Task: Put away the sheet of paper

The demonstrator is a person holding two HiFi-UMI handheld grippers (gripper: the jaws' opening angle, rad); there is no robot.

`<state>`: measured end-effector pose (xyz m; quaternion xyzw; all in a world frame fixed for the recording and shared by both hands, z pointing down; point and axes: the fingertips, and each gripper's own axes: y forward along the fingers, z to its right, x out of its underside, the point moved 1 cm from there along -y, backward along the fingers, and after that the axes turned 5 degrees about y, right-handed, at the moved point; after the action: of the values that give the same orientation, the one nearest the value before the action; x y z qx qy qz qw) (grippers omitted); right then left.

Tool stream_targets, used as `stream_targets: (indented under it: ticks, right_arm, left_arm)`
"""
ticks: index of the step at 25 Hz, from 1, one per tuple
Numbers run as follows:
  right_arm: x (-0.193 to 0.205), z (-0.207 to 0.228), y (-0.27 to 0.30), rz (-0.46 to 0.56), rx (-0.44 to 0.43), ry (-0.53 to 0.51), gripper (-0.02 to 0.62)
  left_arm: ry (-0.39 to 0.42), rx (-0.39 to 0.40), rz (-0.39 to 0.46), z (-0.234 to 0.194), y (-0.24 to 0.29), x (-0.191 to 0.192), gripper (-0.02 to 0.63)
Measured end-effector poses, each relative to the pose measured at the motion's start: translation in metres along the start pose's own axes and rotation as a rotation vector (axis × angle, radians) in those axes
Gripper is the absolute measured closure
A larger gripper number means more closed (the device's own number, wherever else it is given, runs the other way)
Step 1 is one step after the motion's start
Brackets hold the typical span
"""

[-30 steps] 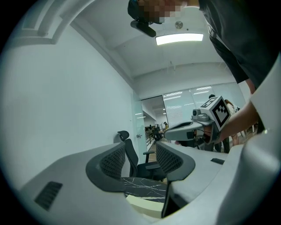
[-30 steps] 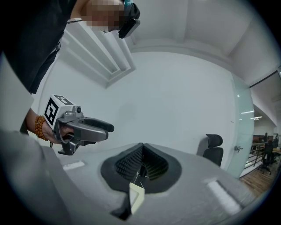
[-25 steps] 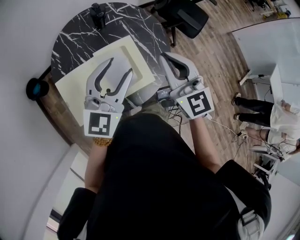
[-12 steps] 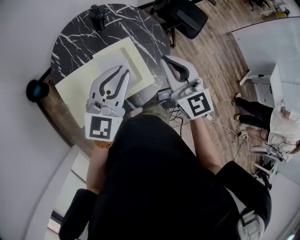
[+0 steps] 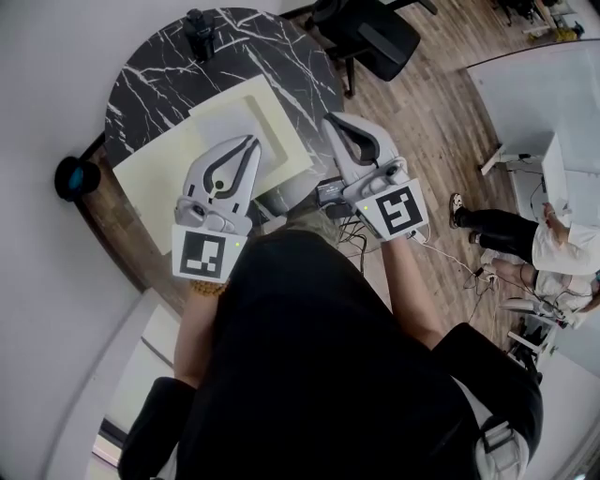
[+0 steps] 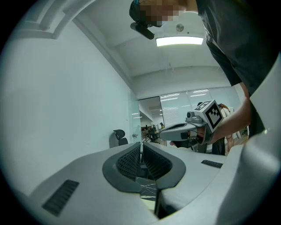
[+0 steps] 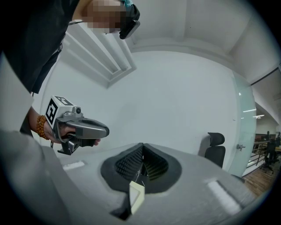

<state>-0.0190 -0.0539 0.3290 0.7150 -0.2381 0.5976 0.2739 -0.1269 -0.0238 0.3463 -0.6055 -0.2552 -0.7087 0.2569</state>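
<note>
A large pale yellow sheet of paper (image 5: pixel 155 183) lies on the round black marble table (image 5: pixel 159 70), with a smaller whitish sheet (image 5: pixel 234 112) on top of it. My left gripper (image 5: pixel 251 142) hovers over the sheets. Its jaws are closing, almost together, and the left gripper view (image 6: pixel 141 146) shows nothing between them. My right gripper (image 5: pixel 329 120) hangs over the table's near right edge, shut and empty. In the right gripper view (image 7: pixel 142 148) a pale paper corner (image 7: pixel 137 197) shows below, through the gap under the jaws.
A small black object (image 5: pixel 198 28) stands at the table's far edge. A black office chair (image 5: pixel 375 33) is behind the table on the right. Cables (image 5: pixel 349 225) lie on the wood floor. A round dark-blue item (image 5: pixel 75 178) sits left, and a person (image 5: pixel 553 244) at far right.
The left gripper's jaws have closed from wide apart to nearly together, still above the paper. The right gripper has hardly moved and stays shut.
</note>
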Motion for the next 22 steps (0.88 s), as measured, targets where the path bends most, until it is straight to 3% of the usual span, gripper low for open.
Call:
stream_targets:
  ticks: [22]
  right_arm:
    - [0.0017,-0.0041,0.0015,-0.016,-0.012,-0.012,0.597]
  left_arm:
    - [-0.008,0.008,-0.004,0.0021,0.0036,0.003,0.577]
